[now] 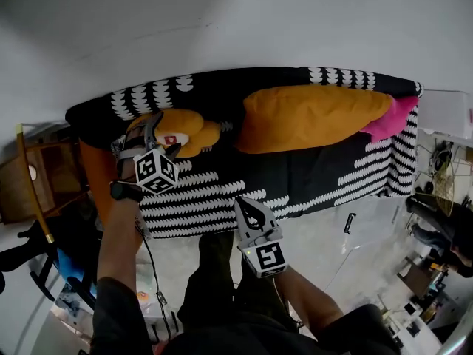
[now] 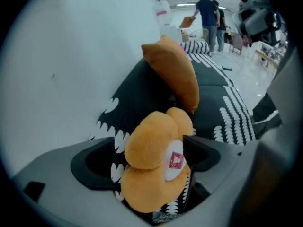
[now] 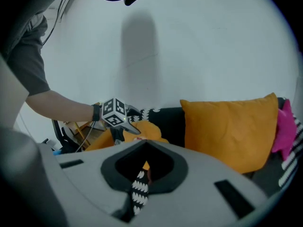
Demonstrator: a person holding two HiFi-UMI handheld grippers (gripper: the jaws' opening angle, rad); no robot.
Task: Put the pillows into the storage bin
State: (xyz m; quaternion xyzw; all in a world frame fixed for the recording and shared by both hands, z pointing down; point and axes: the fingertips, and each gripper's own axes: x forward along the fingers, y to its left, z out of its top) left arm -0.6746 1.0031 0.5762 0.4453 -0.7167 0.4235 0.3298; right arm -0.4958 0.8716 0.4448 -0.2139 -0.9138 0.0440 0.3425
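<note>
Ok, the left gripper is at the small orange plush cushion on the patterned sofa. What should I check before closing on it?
1. Left gripper jaws apart: ok.
2. Small orange plush cushion between those jaws: ok, though the pads are not pressing on it.
3. Right gripper shut, empty and away from the cushion: ok.
4. Large orange pillow clear of the left gripper: ok, it lies further along the black-and-white patterned sofa.
5. Sofa fabric kept out of the grip: cannot tell, since the cover shows just under the cushion.
6. Storage bin located: cannot tell, no view clearly shows it.
</note>
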